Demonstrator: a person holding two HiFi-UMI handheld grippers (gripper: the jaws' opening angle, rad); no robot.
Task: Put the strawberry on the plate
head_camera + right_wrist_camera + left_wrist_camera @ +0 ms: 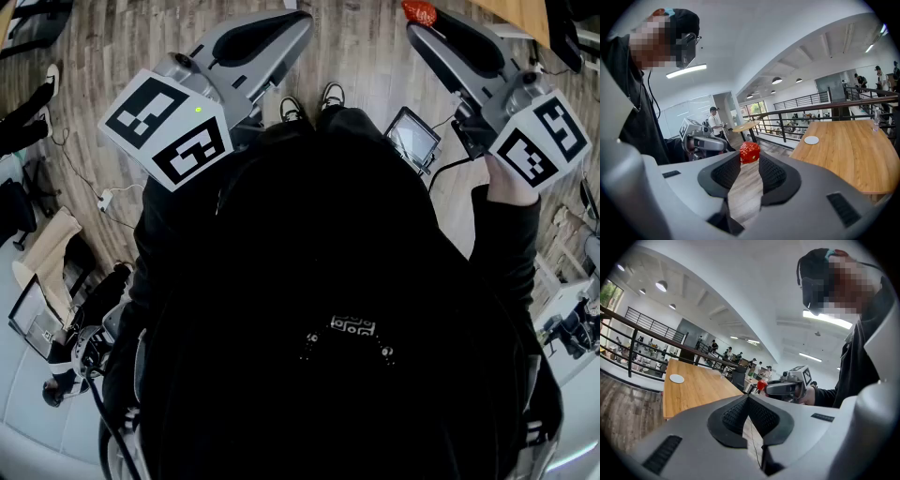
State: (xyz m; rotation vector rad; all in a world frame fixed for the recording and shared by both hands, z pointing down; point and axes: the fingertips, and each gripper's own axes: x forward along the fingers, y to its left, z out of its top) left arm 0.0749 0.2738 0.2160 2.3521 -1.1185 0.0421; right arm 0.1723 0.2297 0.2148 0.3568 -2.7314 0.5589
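Note:
The red strawberry [749, 152] sits pinched between the tips of my right gripper [749, 158], which is shut on it. In the head view the strawberry [419, 12] shows at the tip of the right gripper [418, 24], top right. The left gripper view shows that right gripper [765, 386] and its strawberry [761, 385] held in the air. My left gripper [747, 398] is shut, its tips together and nothing between them; the head view has it [298, 19] at top left. A small white plate [811, 139] lies on a long wooden table [848, 150]; the plate [676, 378] also shows in the left gripper view.
Both grippers are held over wood-plank floor [141, 37], away from the table [693, 387]. A dark metal railing [797, 119] runs behind the table. A round table [745, 126] and several people stand farther off. A small screen [412, 138] lies on the floor near the person's shoes [309, 98].

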